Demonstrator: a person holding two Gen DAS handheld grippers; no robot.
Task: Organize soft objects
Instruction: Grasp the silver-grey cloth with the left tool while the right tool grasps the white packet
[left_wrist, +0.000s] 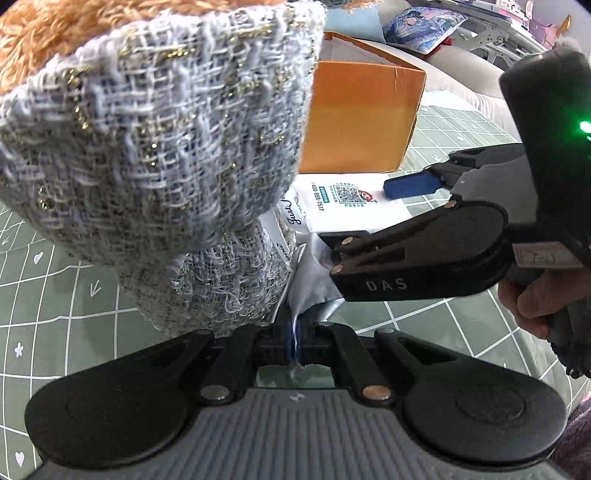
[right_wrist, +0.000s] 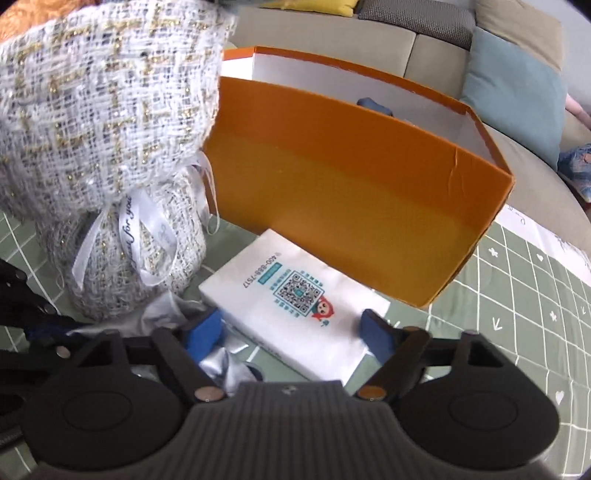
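A soft toy in pale blue tweed with gold thread (left_wrist: 159, 147) and orange fur on top hangs in front of my left gripper (left_wrist: 294, 339). That gripper is shut on the toy's silvery fabric tail (left_wrist: 314, 288). The toy also shows at the left of the right wrist view (right_wrist: 103, 122), with a white ribbon (right_wrist: 129, 229). My right gripper (right_wrist: 295, 328) is open, its blue pads (right_wrist: 375, 332) wide apart over a white paper pack with a QR code (right_wrist: 295, 295). It shows from the side in the left wrist view (left_wrist: 406, 184). An open orange box (right_wrist: 351, 199) stands just behind.
A green grid-patterned cloth (right_wrist: 535, 314) covers the surface. A grey sofa with cushions (right_wrist: 517, 85) lies behind the box. Something dark blue (right_wrist: 373, 103) sits inside the box. A hand (left_wrist: 532, 299) holds the right gripper's handle.
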